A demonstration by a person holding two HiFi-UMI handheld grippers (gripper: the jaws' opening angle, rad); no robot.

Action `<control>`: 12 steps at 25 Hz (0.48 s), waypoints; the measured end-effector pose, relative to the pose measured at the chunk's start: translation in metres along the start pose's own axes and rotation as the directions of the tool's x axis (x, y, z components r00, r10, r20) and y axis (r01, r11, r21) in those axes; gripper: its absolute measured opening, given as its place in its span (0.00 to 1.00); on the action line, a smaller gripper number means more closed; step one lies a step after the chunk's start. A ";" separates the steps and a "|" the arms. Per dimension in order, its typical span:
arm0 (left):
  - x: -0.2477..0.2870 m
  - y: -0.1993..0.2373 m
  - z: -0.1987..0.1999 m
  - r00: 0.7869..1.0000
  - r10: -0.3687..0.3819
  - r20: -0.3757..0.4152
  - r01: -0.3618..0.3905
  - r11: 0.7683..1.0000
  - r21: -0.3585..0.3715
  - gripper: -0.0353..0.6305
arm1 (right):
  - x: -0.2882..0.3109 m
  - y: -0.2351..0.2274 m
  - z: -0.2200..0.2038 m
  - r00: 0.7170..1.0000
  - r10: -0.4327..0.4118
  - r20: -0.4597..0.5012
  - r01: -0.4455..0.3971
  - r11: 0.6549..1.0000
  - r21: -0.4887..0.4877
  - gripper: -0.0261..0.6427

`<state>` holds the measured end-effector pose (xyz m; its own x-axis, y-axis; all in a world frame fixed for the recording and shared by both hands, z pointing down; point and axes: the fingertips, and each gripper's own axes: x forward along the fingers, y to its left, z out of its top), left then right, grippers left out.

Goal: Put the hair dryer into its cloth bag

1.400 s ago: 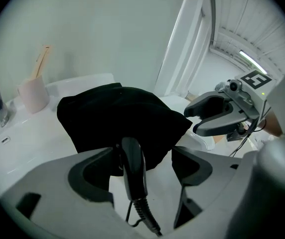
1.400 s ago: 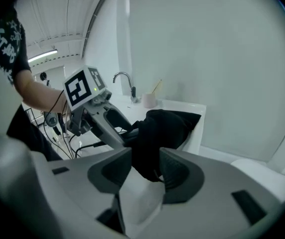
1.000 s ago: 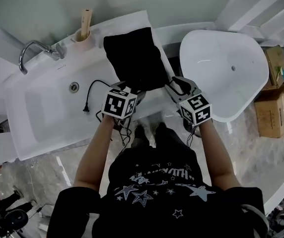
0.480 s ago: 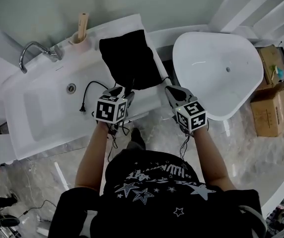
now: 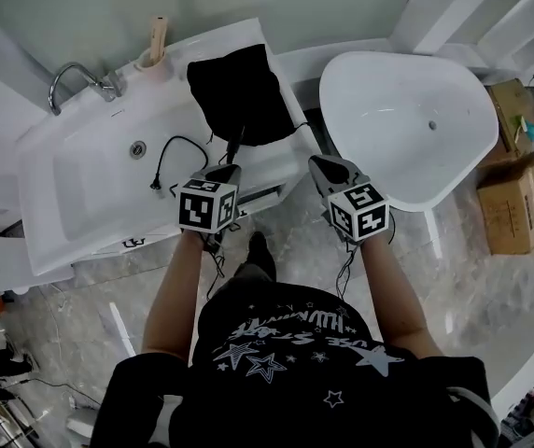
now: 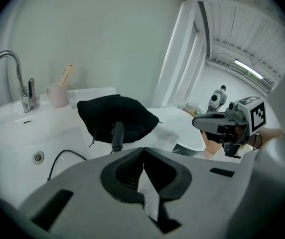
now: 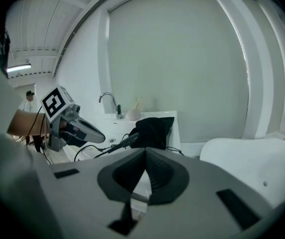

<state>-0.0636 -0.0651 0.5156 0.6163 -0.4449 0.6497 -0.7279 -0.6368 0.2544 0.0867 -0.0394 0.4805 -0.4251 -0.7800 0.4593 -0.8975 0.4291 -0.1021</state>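
The black cloth bag lies bulging on the white counter to the right of the sink. A dark stub of the hair dryer's handle pokes out of the bag's near end. Its black cord trails into the basin and ends in a plug. Both grippers hang just in front of the counter edge, apart from the bag. My left gripper is shut and empty. My right gripper is shut and empty too. The left gripper view shows the bag ahead, and the right gripper view shows the bag ahead.
A chrome faucet and a pink cup with a wooden stick stand at the back of the sink. A white bathtub sits to the right. Cardboard boxes are stacked at the far right. Marble floor lies below.
Both grippers have drawn back from the bag's near edge toward the person, and their jaws have gone from open to shut. The bag stays on the counter.
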 end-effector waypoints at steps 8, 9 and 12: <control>-0.032 -0.041 -0.030 1.000 -0.006 0.022 0.007 1.000 -0.005 0.07 | -0.045 0.024 -0.015 1.000 0.002 0.021 -0.002 0.999 -0.041 0.05; -0.036 -0.045 -0.035 1.000 -0.006 0.025 0.006 1.000 -0.007 0.07 | -0.050 0.027 -0.017 1.000 0.003 0.024 -0.002 0.999 -0.042 0.05; -0.049 -0.059 -0.050 0.999 -0.004 0.034 0.004 1.000 -0.006 0.07 | -0.069 0.039 -0.028 0.999 0.008 0.035 -0.006 0.999 -0.044 0.05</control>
<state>-0.0657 0.0259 0.5052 0.6288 -0.4636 0.6242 -0.7274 -0.6344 0.2615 0.0839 0.0435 0.4693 -0.4357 -0.7924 0.4270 -0.8889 0.4534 -0.0658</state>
